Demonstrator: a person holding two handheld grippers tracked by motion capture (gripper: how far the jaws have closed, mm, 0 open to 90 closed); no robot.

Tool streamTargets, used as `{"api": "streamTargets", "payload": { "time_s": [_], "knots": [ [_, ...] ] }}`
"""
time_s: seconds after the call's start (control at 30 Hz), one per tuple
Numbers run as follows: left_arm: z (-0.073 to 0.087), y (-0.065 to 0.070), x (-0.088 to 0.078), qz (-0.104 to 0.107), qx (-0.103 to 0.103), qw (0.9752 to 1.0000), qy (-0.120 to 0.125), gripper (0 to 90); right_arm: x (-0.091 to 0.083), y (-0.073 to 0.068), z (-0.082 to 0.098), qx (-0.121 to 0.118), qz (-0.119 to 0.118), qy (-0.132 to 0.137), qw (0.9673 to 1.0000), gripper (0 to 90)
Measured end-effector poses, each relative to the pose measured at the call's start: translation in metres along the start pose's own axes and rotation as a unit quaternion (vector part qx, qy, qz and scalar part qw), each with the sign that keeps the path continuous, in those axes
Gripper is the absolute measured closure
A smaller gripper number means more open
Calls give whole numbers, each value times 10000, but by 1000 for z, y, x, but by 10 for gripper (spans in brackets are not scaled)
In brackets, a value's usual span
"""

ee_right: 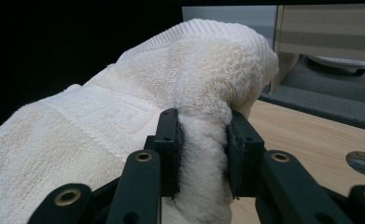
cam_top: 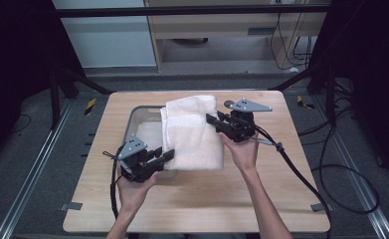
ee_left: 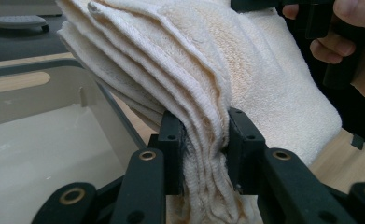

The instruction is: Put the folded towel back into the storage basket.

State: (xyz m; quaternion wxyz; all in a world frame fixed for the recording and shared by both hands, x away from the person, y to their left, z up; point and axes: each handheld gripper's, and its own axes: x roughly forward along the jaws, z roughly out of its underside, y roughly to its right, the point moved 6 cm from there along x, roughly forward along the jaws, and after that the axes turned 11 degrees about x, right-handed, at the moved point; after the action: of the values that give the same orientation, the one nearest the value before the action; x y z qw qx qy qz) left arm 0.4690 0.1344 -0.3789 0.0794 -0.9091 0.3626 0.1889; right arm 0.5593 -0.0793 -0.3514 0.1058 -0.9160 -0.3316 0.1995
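A folded cream towel point(cam_top: 192, 132) hangs between the two grippers above the wooden table, partly over a clear plastic bin point(cam_top: 135, 115). My left gripper point(cam_top: 168, 155) is shut on the towel's near left edge; in the left gripper view several folded layers of the towel point(ee_left: 180, 70) are pinched between the jaws of the left gripper point(ee_left: 206, 149). My right gripper point(cam_top: 211, 119) is shut on the towel's right side. In the right gripper view a thick fold of the towel point(ee_right: 124, 121) is squeezed between the jaws of the right gripper point(ee_right: 203, 154).
The bin's pale wall point(ee_left: 45, 93) lies to the left under the towel. A round hole point(ee_right: 364, 163) sits in the tabletop point(cam_top: 197, 199) near the far right. Cables point(cam_top: 301, 174) trail off the table's right side. A cabinet point(cam_top: 217, 30) stands behind.
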Motion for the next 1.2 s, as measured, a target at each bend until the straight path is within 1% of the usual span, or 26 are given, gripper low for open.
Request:
{"api": "streamTargets", "payload": {
  "time_s": [0.17,0.43,0.47,0.53,0.57,0.6,0.83,0.93,0.97,1.1,1.2],
  "knots": [
    [1,-8,-3,-68,-78,9999,-7,696,9,-5,-3,-6,-25,19,10000,695],
    [2,-21,-9,-192,-149,9997,-8,696,23,-13,-6,-43,-44,-17,10000,695],
    [2,-21,-9,-192,-149,9997,-8,696,24,-14,-7,-48,-47,-16,10000,695],
    [3,-26,-12,-237,-187,9995,-6,696,28,-17,-8,-62,-48,-24,10000,695],
    [3,-26,-12,-237,-187,9995,-6,696,28,-17,-8,-62,-48,-24,10000,695],
    [3,-30,-14,-265,-215,9994,3,696,32,-20,-9,-61,-52,-30,10000,695],
    [5,-43,-21,-386,-312,9988,18,696,45,-29,-12,-63,-95,-17,9999,695],
    [7,-48,-23,-457,-335,9984,-7,696,51,-32,-12,-82,-101,-20,9999,695],
    [7,-48,-23,-457,-335,9984,-7,697,51,-32,-12,-82,-101,-20,9999,695],
    [9,-57,-26,-597,-372,9975,-26,697,63,-38,-12,-115,-101,-16,9999,695],
    [11,-62,-27,-638,-419,9971,-36,697,69,-40,-12,-129,-85,-31,9999,695]
  ]
}}
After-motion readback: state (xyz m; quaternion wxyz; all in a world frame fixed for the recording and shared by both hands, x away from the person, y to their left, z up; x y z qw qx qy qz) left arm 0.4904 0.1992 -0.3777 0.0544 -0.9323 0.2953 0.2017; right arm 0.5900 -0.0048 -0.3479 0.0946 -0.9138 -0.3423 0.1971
